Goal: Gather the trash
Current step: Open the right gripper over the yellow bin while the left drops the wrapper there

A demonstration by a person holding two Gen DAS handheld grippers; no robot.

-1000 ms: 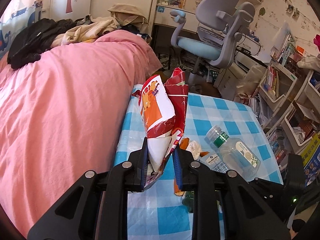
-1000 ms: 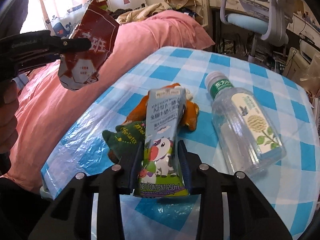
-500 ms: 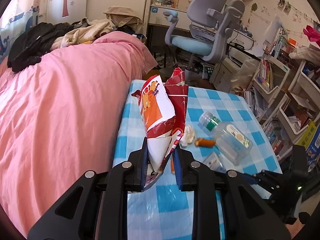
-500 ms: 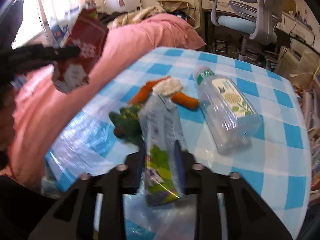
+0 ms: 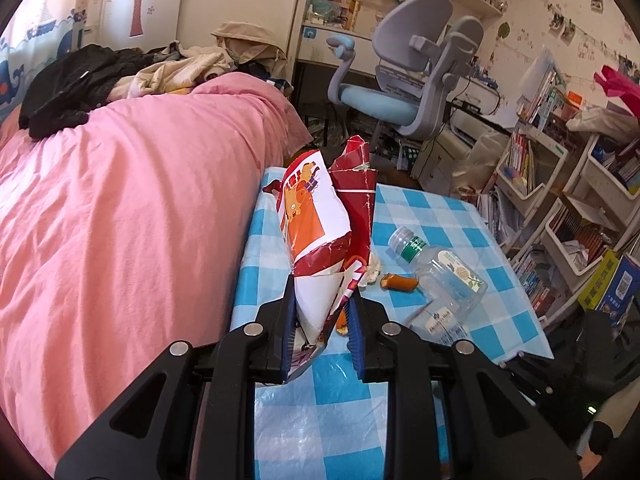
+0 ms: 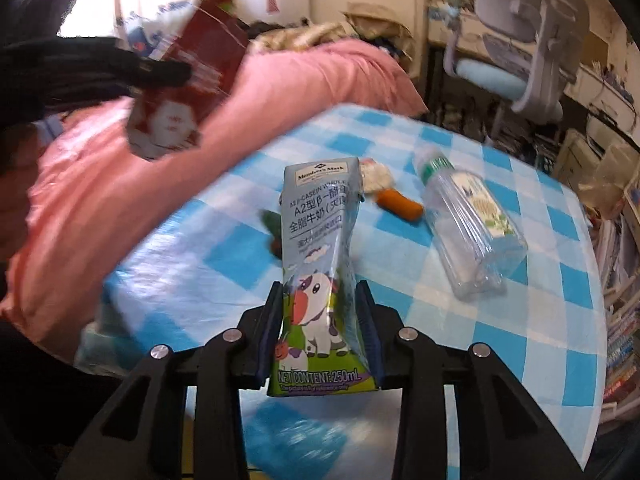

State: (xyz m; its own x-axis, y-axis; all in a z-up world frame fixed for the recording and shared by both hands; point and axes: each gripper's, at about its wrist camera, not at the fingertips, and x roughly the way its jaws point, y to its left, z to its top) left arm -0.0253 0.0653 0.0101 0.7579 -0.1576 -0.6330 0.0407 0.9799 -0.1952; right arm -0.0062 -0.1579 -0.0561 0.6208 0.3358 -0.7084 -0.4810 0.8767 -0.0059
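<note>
My left gripper (image 5: 322,304) is shut on the lower end of a red, white and orange snack bag (image 5: 316,216), held upright above the table's left edge. In the right wrist view the same bag (image 6: 176,100) hangs blurred at the upper left. My right gripper (image 6: 319,292) has a grey milk carton (image 6: 320,220) with a cartoon cow between its jaws. The jaws are closing and the pads press on its dented sides. On the blue checked table (image 6: 540,320) lie a clear plastic bottle (image 6: 468,224), an orange scrap (image 6: 400,204), a white crumpled wad (image 6: 374,174) and a green scrap (image 6: 270,220).
A pink bed (image 5: 120,220) runs along the table's left side, with clothes piled at its far end. A grey and blue desk chair (image 5: 400,80) stands beyond the table. Bookshelves (image 5: 560,200) crowd the right.
Both grippers have drawn back from the table with their loads. The milk carton has come up off the green scrap and the bottle looks farther away.
</note>
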